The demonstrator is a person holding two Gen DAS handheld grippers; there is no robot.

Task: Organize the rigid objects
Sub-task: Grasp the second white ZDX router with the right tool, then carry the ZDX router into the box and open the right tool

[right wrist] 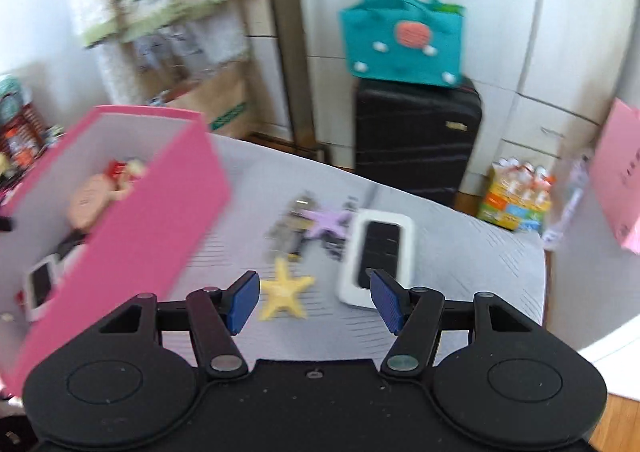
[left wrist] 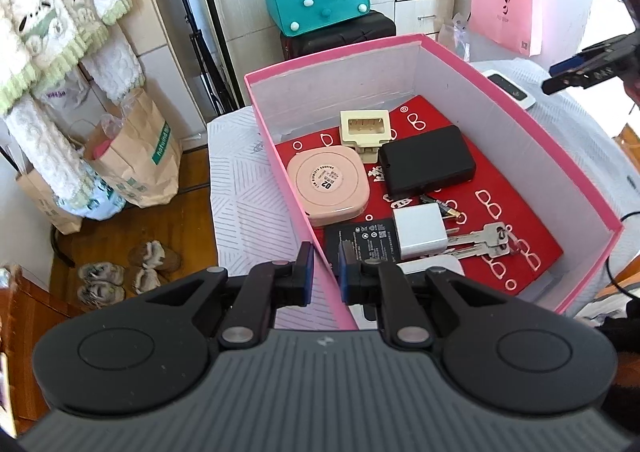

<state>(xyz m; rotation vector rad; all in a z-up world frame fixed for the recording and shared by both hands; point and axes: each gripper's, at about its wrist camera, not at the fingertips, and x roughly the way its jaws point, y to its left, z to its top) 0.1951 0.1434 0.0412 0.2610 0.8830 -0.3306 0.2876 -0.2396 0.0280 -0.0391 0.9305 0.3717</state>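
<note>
We hold the left gripper [left wrist: 325,267] clamped on the near wall of the pink cardboard box [left wrist: 472,63]. Right gripper [right wrist: 314,302] hangs over the table with fingers spread wide; yellow plastic starfish [right wrist: 285,290] and white rounded device [right wrist: 378,254] lie beneath, beside the box.

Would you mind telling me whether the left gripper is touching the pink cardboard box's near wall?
Touching. In the left wrist view, the left gripper has its jaws straddling the pink cardboard box wall, one on each face, with no visible gap.
</note>
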